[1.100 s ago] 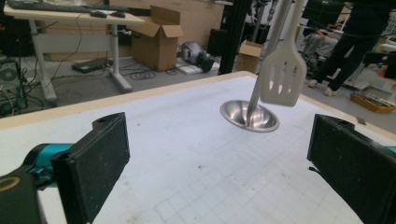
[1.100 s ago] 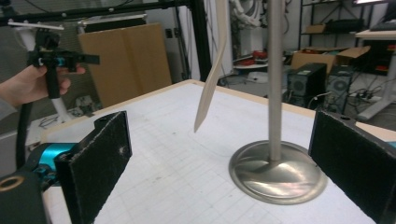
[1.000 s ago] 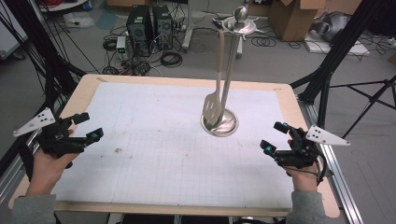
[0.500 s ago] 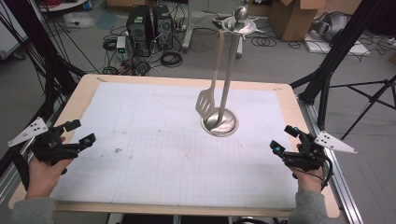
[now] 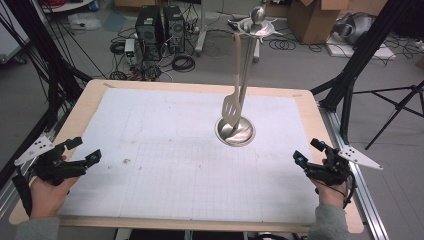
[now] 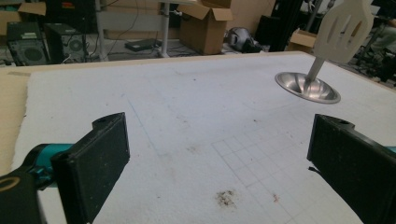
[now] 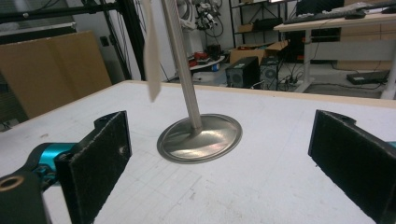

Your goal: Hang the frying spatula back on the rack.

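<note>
Spatula (image 5: 231,107): cream, slotted. Stand (image 5: 235,131): polished silver. Mat (image 5: 165,165): white, faint grid lines. Desk (image 5: 95,90): light wood. Both tools (image 5: 82,161) (image 5: 305,162): black, teal accents.

One slotted spatula (image 5: 230,109), one stand (image 5: 235,131), two tongs (image 5: 80,156)

The stand (image 5: 235,131) looks like polished metal, its round base glossy and mirror-smooth with a brushed pole, while the slotted spatula (image 5: 231,111) hanging from it has a matt, cream-coloured plastic look. The worktop (image 5: 320,125) shows a pale wooden rim with a smooth finish, covered by a white matt sheet (image 5: 165,150) with a faint printed grid and a slightly rough, stained surface. The fingers (image 6: 93,163) carry black pads with a coarse, matt, rubbery-looking texture, mounted on glossy teal metal-like parts.
</note>
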The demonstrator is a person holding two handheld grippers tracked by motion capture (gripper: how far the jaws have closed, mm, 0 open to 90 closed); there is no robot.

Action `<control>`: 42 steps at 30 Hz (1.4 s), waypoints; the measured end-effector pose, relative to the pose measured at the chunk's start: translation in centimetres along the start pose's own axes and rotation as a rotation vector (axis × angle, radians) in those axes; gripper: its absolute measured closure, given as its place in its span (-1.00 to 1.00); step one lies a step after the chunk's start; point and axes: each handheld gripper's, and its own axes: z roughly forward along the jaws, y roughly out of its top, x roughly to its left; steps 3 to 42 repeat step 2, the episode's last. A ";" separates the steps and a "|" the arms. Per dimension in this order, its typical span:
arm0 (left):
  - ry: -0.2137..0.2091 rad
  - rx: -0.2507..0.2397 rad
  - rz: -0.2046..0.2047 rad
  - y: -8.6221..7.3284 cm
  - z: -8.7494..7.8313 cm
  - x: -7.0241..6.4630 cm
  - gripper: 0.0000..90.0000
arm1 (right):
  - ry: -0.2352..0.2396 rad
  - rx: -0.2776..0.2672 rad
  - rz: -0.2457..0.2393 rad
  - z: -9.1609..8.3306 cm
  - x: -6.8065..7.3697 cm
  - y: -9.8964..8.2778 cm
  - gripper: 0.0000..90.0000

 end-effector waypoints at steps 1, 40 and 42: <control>0.015 0.007 -0.003 -0.1 -0.1 0.1 -0.86 | 0.007 -0.002 0.010 0.1 0.0 0.0 -0.89; 0.021 0.007 -0.002 -0.1 -0.1 0.1 -0.86 | 0.012 -0.006 0.016 0.2 0.1 0.0 -0.89; 0.021 0.007 -0.002 -0.1 -0.1 0.1 -0.86 | 0.012 -0.006 0.016 0.2 0.1 0.0 -0.89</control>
